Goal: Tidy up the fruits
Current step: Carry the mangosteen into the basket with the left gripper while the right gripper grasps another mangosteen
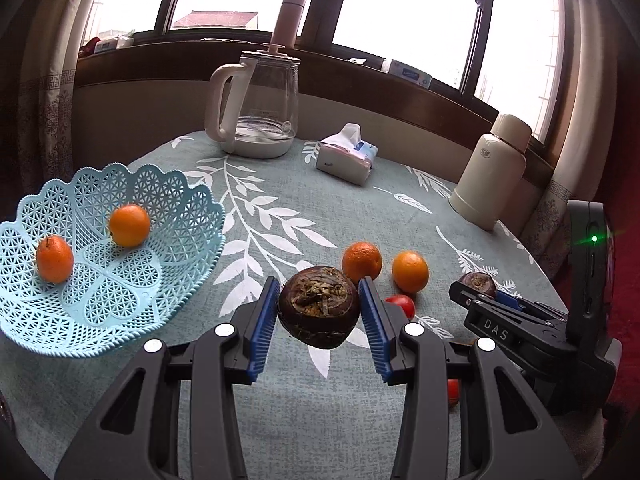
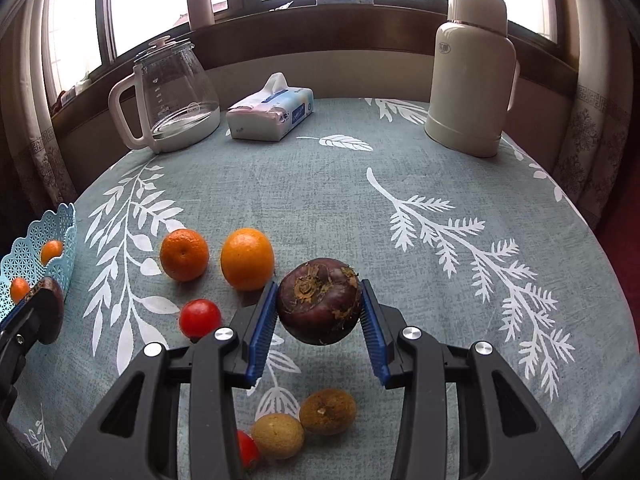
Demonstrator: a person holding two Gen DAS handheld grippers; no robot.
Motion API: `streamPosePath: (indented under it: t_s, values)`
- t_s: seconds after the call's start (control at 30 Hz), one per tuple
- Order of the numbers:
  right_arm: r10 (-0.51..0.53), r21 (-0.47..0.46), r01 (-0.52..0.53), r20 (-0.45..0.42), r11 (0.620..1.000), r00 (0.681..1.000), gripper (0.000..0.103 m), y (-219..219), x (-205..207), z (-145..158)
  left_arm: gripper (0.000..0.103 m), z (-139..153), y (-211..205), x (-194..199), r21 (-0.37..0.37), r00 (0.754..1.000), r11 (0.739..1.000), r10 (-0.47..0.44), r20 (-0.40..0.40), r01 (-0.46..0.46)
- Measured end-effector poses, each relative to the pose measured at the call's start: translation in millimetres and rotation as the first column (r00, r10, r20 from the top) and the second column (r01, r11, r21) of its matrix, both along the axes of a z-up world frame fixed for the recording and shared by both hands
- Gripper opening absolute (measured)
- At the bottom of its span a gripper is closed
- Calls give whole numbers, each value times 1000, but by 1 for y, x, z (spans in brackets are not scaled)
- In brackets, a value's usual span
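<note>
Although both grippers already carry fruit, several things could go wrong from here. The left gripper has its blue ribbed fingers clamped on a dark brown round fruit with a dry rough crown, held above the table at the lower centre of the left wrist view. The right gripper is clamped in the same way on a dark purple-brown round fruit, at the centre of the right wrist view.

Each fruit seems held only at its widest part, and the skin is smooth and curved, so I judge that a quick swing or a tilt could let it roll out.

The light blue plastic lattice basket sits at the left of the left wrist view, with two small oranges inside. Its rim is high and scalloped; fingers coming in too low could catch it and push the light basket. A fruit released from too high could knock the oranges or bounce out.

Two oranges, a small red tomato-like fruit and two brownish-yellow round fruits lie near, below the right gripper, and a low pass could scatter them.
</note>
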State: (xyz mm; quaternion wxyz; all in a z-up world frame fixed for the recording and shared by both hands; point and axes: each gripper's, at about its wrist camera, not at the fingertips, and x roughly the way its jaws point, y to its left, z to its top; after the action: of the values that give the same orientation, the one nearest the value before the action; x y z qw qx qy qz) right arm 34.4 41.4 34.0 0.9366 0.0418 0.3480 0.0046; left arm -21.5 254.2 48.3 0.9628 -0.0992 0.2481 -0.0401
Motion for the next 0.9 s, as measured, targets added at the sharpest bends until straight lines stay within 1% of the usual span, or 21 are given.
streamPosePath:
  t_s: [0.13, 0.2, 0.37, 0.5, 0.67, 0.8, 0.9]
  values:
    - [2, 5, -2, 4, 1000, 1000, 41, -1, 0, 0, 42, 14, 19, -5, 34, 997, 997, 74, 37, -76]
    - [1, 7, -1, 4, 1000, 1000, 41, -1, -1, -1, 42, 19, 31, -7, 38, 992, 992, 119, 48, -121]
    - [-2, 12, 2, 5, 1000, 1000, 41, -1, -1, -1, 42, 24, 58, -10, 43, 974, 974, 220, 52, -222]
    - [-5, 15, 5, 9, 1000, 1000, 41, -1, -2, 0, 42, 22, 78, -12, 38, 960, 960, 277, 40, -278]
    - [-7, 15, 7, 12, 1000, 1000, 41, -1, -2, 0, 42, 17, 92, -13, 44, 946, 945, 322, 24, -323]
    - [-9, 17, 8, 12, 1000, 1000, 41, -2, -3, 0, 42, 12, 96, -13, 46, 941, 940, 339, 9, -339]
    - [-13, 21, 12, 14, 1000, 1000, 41, -3, -3, 0, 43, 11, 98, -15, 49, 932, 931, 362, 17, -363]
